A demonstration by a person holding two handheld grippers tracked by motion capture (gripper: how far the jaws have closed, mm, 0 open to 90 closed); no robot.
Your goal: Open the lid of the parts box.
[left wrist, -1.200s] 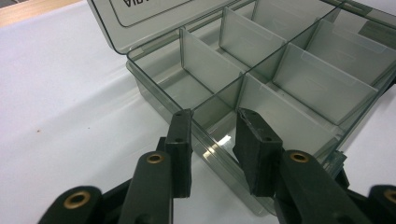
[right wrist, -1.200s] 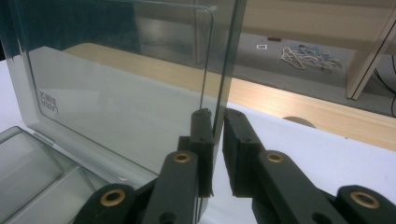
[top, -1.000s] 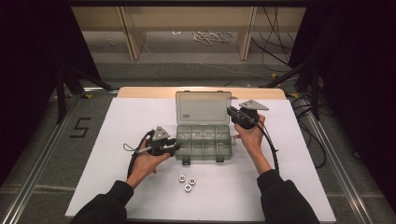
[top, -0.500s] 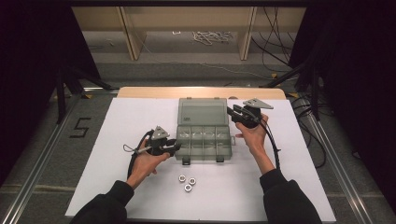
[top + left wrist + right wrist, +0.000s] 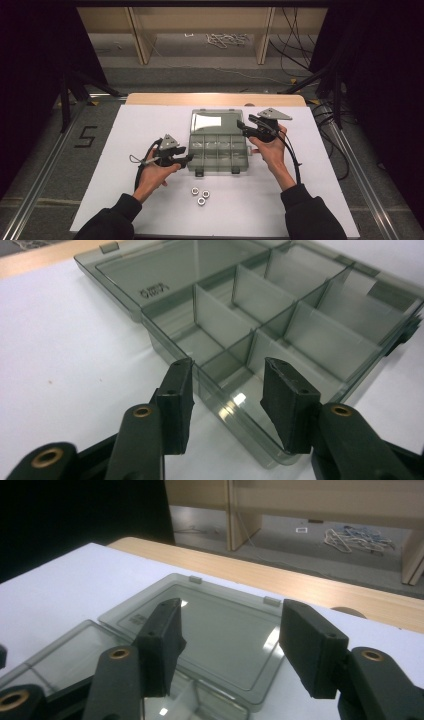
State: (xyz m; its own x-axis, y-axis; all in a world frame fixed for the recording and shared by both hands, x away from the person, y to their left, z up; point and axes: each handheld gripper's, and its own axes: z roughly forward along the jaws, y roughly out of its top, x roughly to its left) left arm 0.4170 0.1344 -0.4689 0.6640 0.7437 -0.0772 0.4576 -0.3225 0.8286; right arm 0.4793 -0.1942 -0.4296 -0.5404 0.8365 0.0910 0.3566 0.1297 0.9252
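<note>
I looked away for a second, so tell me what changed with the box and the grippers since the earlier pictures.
The right gripper has just opened its jaws and lifted off the box lid, which lies flat. The left gripper also opened, its jaws straddling the compartment box corner. The three nuts stayed put.

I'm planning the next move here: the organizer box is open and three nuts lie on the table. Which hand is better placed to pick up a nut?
Probably left. The left gripper sits low at the box's near-left corner, close to the nuts; the right gripper is farther, by the lid.
</note>
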